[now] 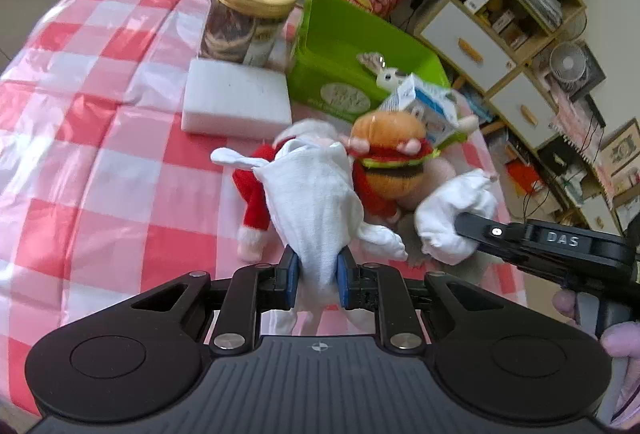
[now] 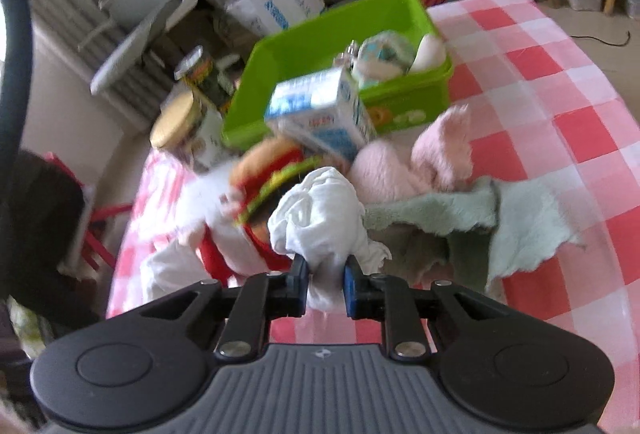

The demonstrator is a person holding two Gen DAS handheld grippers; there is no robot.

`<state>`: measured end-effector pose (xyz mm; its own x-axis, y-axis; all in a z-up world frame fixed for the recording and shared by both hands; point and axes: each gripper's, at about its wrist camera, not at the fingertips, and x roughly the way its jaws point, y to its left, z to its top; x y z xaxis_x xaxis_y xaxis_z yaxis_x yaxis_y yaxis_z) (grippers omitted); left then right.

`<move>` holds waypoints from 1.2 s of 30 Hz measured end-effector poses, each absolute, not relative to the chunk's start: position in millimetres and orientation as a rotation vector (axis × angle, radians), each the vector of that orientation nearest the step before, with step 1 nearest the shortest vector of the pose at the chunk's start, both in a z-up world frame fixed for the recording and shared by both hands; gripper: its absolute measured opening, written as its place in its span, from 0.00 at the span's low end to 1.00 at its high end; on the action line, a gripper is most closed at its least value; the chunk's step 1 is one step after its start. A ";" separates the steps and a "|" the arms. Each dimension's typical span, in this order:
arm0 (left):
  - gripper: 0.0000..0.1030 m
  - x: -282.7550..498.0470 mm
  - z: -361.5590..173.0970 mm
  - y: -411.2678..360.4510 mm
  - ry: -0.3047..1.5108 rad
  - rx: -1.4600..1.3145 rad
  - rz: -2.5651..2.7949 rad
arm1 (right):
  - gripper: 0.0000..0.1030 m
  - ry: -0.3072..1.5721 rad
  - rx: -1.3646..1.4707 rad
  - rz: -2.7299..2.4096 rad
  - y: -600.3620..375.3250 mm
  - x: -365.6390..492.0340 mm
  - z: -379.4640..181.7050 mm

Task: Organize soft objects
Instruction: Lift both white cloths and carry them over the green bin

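My left gripper [image 1: 318, 276] is shut on a white cloth [image 1: 312, 193] and holds it over the checked table. My right gripper [image 2: 326, 284] is shut on another bunched white cloth [image 2: 320, 213]; it also shows in the left wrist view [image 1: 452, 218], at the right. Behind the cloths lie a burger plush [image 1: 390, 153], a red and white plush [image 1: 256, 189], a pink plush [image 2: 404, 165] and a pale green towel [image 2: 500, 218]. A green bin [image 1: 340, 45] stands behind, holding small soft toys [image 2: 384, 57].
A blue and white carton [image 2: 320, 117] rests on the plush pile by the bin. A gold-lidded jar [image 1: 248, 17] and a white foam block [image 1: 236, 97] stand left of the bin. Shelves [image 1: 520, 13] and clutter lie beyond the table's edge.
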<state>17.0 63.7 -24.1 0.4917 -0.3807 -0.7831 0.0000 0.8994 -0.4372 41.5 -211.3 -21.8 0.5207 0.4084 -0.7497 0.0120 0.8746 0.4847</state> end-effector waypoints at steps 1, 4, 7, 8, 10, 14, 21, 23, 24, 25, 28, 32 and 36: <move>0.17 17.6 -21.2 64.8 1.030 -0.418 -0.236 | 0.00 0.992 0.483 0.243 -215.1 41.1 -18.1; 0.17 20.5 -11.6 67.6 1.003 -0.444 -0.239 | 0.00 0.956 0.524 0.232 -225.9 40.7 -9.3; 0.17 26.4 -0.8 68.9 0.967 -0.448 -0.234 | 0.00 0.926 0.570 0.219 -236.2 41.0 -1.2; 0.17 29.6 3.4 68.3 0.952 -0.439 -0.226 | 0.00 0.912 0.581 0.216 -239.4 40.9 1.9; 0.17 35.3 10.3 65.4 0.930 -0.416 -0.214 | 0.00 0.889 0.599 0.211 -245.8 41.9 8.3; 0.17 57.0 23.7 55.8 0.904 -0.368 -0.209 | 0.00 0.862 0.617 0.184 -254.9 54.8 18.6; 0.17 110.0 39.4 26.1 0.866 -0.252 -0.217 | 0.00 0.809 0.646 0.159 -269.0 94.5 34.7; 0.17 125.6 38.6 18.2 0.863 -0.219 -0.216 | 0.00 0.792 0.652 0.157 -270.9 108.3 36.2; 0.17 133.2 37.3 13.7 0.862 -0.197 -0.218 | 0.00 0.786 0.657 0.159 -271.3 115.0 36.0; 0.17 141.2 35.8 9.9 0.858 -0.176 -0.218 | 0.00 0.780 0.665 0.160 -271.7 122.2 34.6; 0.17 163.1 29.2 -4.0 0.843 -0.118 -0.225 | 0.00 0.748 0.697 0.179 -272.3 140.9 24.9; 0.17 188.0 11.9 -16.4 0.790 -0.072 -0.234 | 0.00 0.723 0.750 0.232 -270.3 158.2 4.6; 0.17 202.9 -11.0 -22.0 0.766 -0.050 -0.229 | 0.00 0.729 0.784 0.288 -258.6 173.1 -17.0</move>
<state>202.9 -22.0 -11.0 0.6972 -0.2234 -0.6812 0.1874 0.9740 -0.1276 173.1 -258.6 -17.0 0.7229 0.4903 -0.4868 0.0254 0.6852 0.7279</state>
